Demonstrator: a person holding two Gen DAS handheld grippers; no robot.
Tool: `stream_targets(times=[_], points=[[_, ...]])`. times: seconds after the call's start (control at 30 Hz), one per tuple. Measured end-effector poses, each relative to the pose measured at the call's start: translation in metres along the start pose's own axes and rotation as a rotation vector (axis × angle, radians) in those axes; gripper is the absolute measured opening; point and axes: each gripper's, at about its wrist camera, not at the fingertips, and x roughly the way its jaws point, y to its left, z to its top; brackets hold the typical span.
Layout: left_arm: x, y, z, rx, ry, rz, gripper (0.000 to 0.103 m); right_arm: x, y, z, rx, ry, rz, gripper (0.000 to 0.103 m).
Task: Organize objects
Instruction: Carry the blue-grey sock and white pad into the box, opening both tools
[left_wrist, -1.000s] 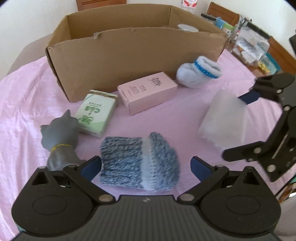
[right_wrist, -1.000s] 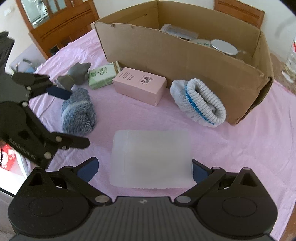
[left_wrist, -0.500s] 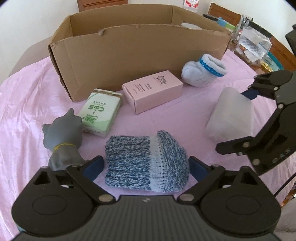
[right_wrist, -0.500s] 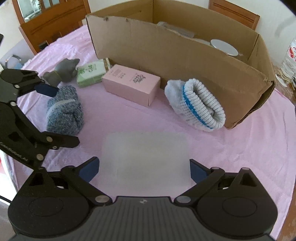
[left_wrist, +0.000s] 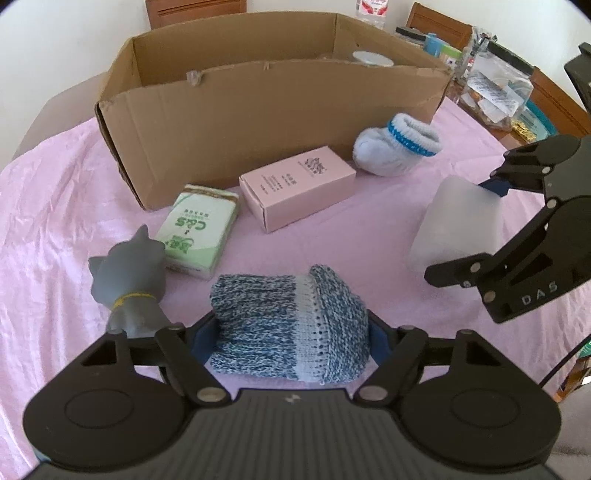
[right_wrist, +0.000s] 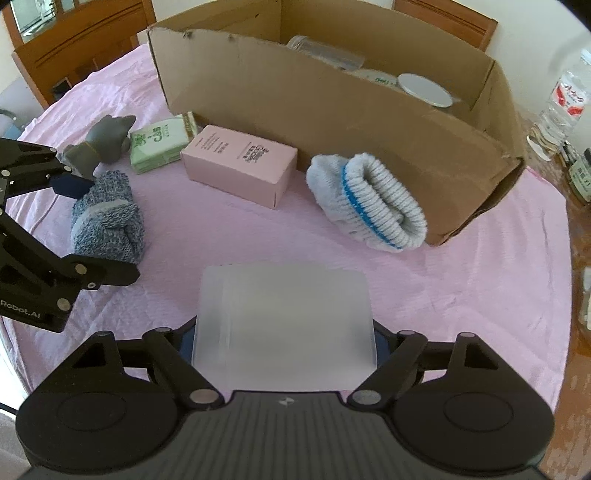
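Partly done, judging by the layout. Inside the cardboard box (right_wrist: 332, 122): a round white lid (right_wrist: 424, 89) and a clear container (right_wrist: 325, 55) at the far right end, contents otherwise hidden. Outside on the pink cloth (left_wrist: 55, 221), not yet packed: grey cat figure (left_wrist: 127, 273) near left, green tissue pack (left_wrist: 197, 229) just beside it, pink carton (left_wrist: 299, 186) near the box wall, white sock roll with blue band (left_wrist: 397, 149) to the right of that.

Left gripper (left_wrist: 291, 332): jaws closing around the blue-grey knitted sock roll (left_wrist: 288, 325); pads touching its two ends, roll resting on cloth.

Right gripper (right_wrist: 284, 339): jaws closing around the frosted plastic case (right_wrist: 284, 321); pads against its left and right sides, case not visibly lifted.

Remaining, as estimated: lift both, carry to box, then four loose items.
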Motion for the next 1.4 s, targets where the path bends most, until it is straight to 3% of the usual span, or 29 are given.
stream_targets(times=[0.43, 0.8, 1.03, 1.4], points=[[-0.052, 0.002, 0.04, 0.085, -0.032, -0.026, 0.078, -0.052, -0.011, 0.022, 0.0, -0.022, 0.031, 0.086], [-0.074, 0.028, 0.109, 0.109, -0.122, 0.003, 0.078, -0.098, -0.018, 0.074, -0.028, -0.163, 0.009, 0.086], [-0.066, 0.044, 0.157, 0.133, -0.153, 0.045, 0.078, -0.106, -0.02, 0.113, -0.023, -0.25, -0.002, 0.086], [-0.037, 0.071, 0.212, 0.134, -0.146, 0.071, 0.078, -0.084, -0.017, 0.162, 0.0, -0.298, -0.001, 0.086]])
